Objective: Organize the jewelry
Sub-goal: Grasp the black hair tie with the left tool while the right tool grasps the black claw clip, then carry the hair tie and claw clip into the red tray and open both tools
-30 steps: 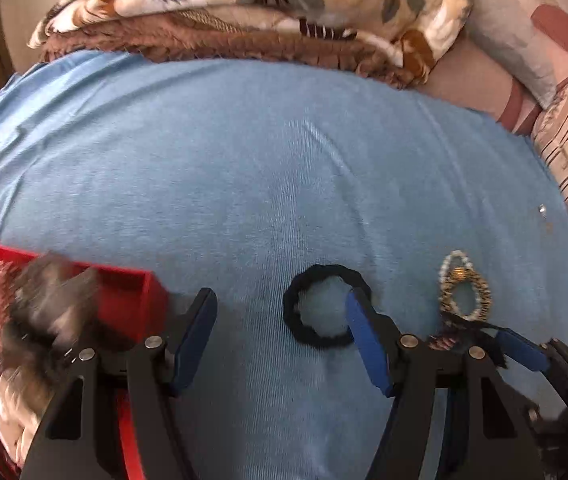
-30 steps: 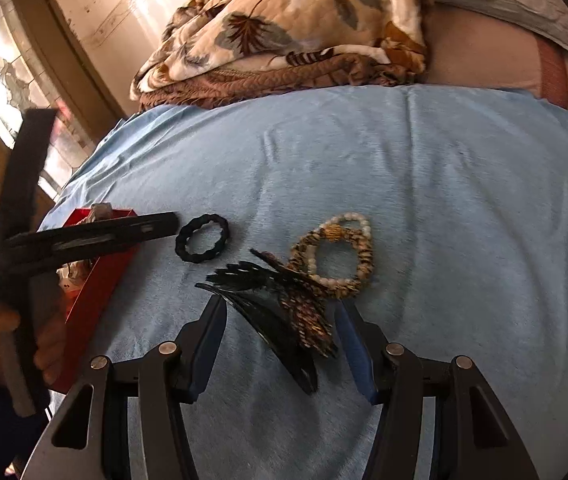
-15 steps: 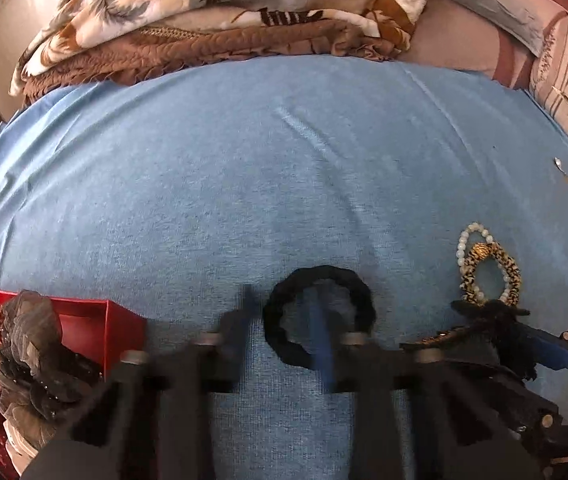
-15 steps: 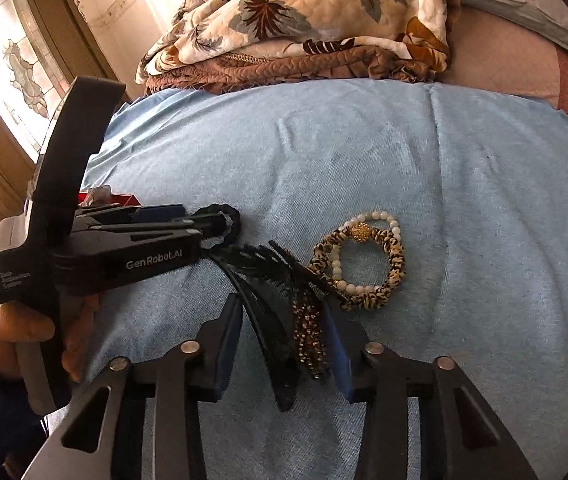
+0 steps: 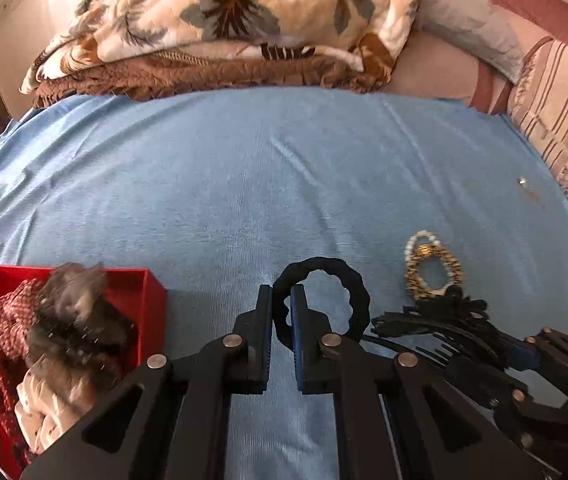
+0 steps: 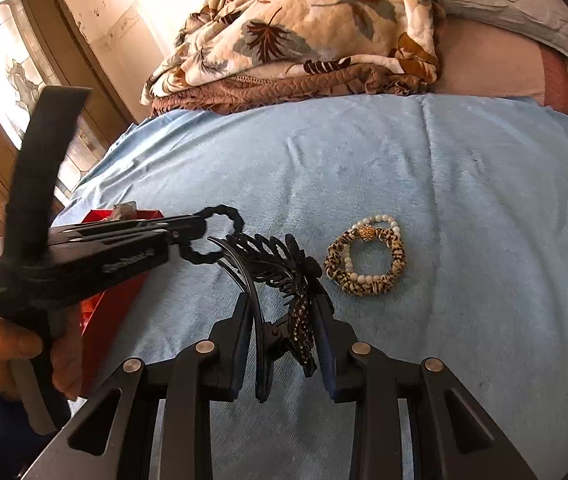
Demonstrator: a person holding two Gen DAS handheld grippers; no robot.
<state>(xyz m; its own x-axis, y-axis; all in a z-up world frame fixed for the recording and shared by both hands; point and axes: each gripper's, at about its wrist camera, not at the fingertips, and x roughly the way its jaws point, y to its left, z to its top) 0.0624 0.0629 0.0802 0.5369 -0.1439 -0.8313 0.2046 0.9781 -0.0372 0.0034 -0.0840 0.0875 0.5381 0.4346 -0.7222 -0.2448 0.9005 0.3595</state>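
A: L gripper point(image 5: 281, 304)?

B: Nearly closed, pinching the near-left rim of the black hair tie point(image 5: 326, 298). One finger inside the loop, one outside. Tie lies flat on the blue sheet point(image 5: 244, 184), just past the tips at 12 o'clock.

A: R gripper point(image 6: 284, 312)?

B: Narrowed around the black claw clip point(image 6: 280, 280), fingers on either side. Looks to be touching both sides, but can't tell if it's fully clamped. Clip sits center-low in the R view, w/ the leopard-and-pearl bracelet point(image 6: 366, 258) just beside it at 2 o'clock.

A: Where does stuff go?

B: Red box point(image 5: 152, 292), 9 o'clock of the L tips, already stuffed w/ scrunchies point(image 5: 64, 332). Probably the drop spot.

A: Tips for the lift?

B: Tie's soft, so keep the squeeze firm and lift straight up before swinging to 9. It'll dangle, so clear the box wall w/ room to spare. Its far edge is near the clip's teeth; go slow so nothing snags. For the R: squeeze the clip body, not the teeth, or it may twist out. Small silver bit point(image 5: 523, 183) well apart at 2 o'clock; leave for later.
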